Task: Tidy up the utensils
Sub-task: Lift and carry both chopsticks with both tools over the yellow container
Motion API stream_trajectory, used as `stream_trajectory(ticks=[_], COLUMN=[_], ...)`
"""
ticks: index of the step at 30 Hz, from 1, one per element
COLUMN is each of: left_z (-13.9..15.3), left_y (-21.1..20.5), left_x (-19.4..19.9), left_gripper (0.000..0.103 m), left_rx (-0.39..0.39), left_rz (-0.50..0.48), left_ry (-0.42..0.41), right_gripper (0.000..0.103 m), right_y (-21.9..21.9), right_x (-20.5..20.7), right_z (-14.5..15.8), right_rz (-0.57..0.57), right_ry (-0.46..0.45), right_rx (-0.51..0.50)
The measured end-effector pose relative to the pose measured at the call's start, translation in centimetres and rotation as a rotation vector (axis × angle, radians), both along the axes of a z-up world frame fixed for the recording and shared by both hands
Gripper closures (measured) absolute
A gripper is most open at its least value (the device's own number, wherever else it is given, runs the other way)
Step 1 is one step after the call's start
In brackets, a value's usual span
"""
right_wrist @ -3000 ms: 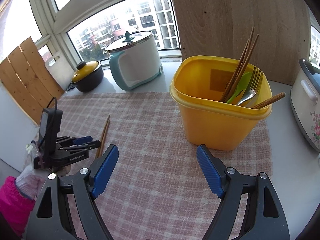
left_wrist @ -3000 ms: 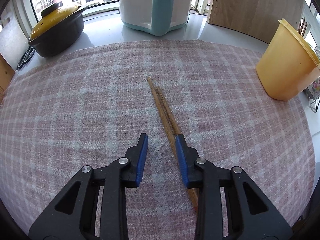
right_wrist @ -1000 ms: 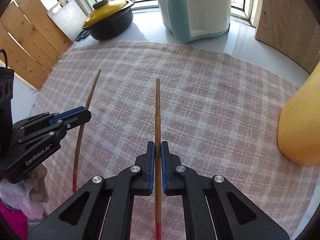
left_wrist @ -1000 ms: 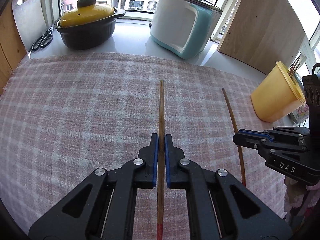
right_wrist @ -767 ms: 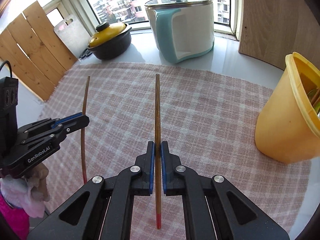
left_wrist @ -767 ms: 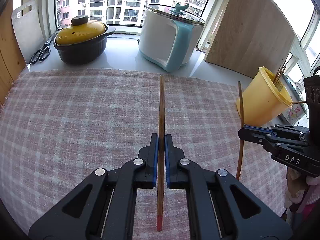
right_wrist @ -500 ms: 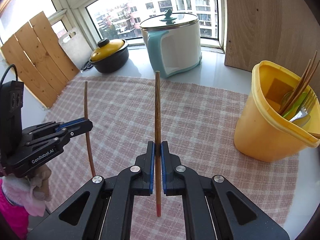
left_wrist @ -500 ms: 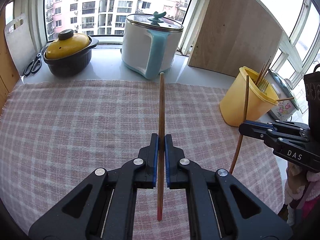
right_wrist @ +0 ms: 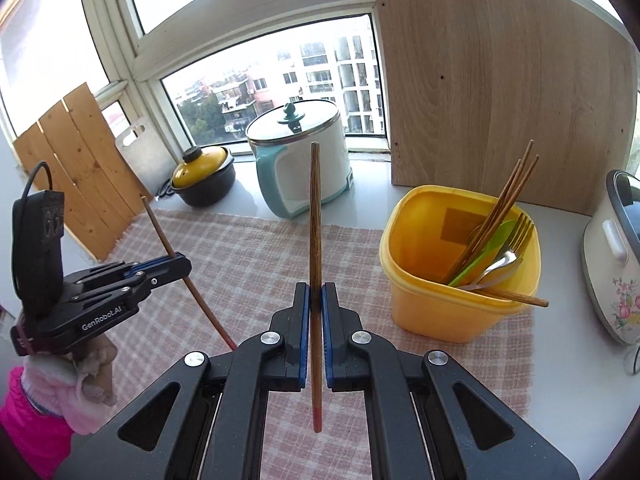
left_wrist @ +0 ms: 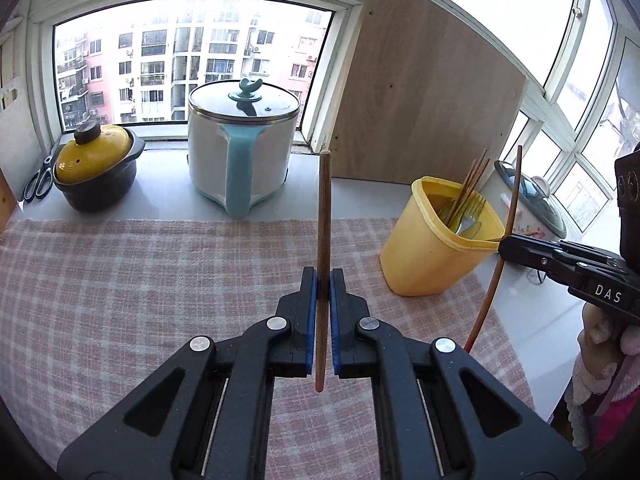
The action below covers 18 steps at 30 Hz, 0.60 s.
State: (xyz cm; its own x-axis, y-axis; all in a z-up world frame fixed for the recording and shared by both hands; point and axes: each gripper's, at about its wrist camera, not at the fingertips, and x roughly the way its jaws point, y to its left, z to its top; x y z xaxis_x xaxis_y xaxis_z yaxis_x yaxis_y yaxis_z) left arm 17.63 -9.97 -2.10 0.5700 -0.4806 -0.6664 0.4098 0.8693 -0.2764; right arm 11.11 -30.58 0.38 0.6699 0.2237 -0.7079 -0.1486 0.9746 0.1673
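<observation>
**Both chopsticks lifted, holder ahead at right**

Left wrist view, left to right: dark pot with yellow lid (left_wrist: pixel 94 170) at upper left, white-and-teal cooker (left_wrist: pixel 242 156) at centre, yellow utensil holder (left_wrist: pixel 438 236) at right on the edge of the checked cloth (left_wrist: pixel 120 280) covering the worktop. The left gripper (left_wrist: pixel 323 292) has its jaws closed to a sliver on one chopstick (left_wrist: pixel 324 216). The stick runs straight up the frame between the pads, red tip below them, plain end well above.

Right wrist view: the right gripper (right_wrist: pixel 315 304) is clamped the same way on a second chopstick (right_wrist: pixel 315 216), red tip low, long end up. The holder sits right of centre, already carrying chopsticks, a fork and a green utensil.

Judgement: the step in hand is carrying to the holder. To do it well, bring each stick over the rim, tip it towards vertical, lower one end inside clear of the leaning utensils, then release. One gripper at a time avoids crossing sticks.
</observation>
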Motion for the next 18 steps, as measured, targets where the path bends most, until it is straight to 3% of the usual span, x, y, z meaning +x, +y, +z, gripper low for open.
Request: stream_trajectory(ticks=[18], left_z=[7.2], left_y=[-6.1], left_x=[2.0], left_gripper=[0.099], left_rx=[-0.082], left_rz=[-0.077], left_ry=[-0.139], right_gripper=[0.098], right_y=[-5.1], right_x=[0.7], right_z=[5.5], right_rz=[-0.073], right_ry=[-0.147], right_rx=[0.003])
